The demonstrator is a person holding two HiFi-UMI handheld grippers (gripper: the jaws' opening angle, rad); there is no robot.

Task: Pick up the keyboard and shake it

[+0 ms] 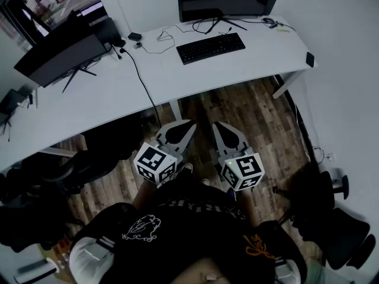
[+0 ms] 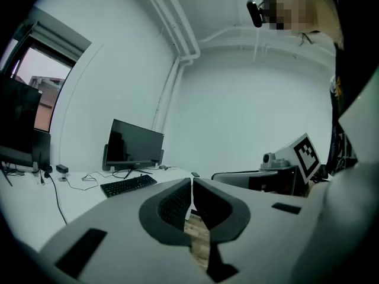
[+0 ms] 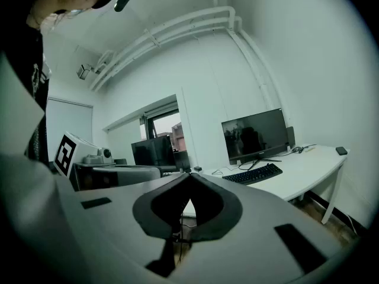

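The keyboard (image 1: 211, 47) lies flat on the white desk (image 1: 118, 93), just in front of the monitor (image 1: 228, 2) at the desk's far edge. The left hand-held gripper (image 1: 190, 123) and right hand-held gripper (image 1: 216, 125) sit side by side above the wood floor (image 1: 260, 117), close to the person's torso and well apart from the keyboard. Both have their jaws together with nothing between them.

The person wears a black shirt (image 1: 183, 215) printed with a white line drawing (image 1: 141, 227) and an orange emblem (image 1: 258, 245), while the left hand-held gripper (image 1: 181, 128) and the right hand-held gripper (image 1: 221, 129) are pale grey with dark padded jaws and cubes of black-and-white square markers.
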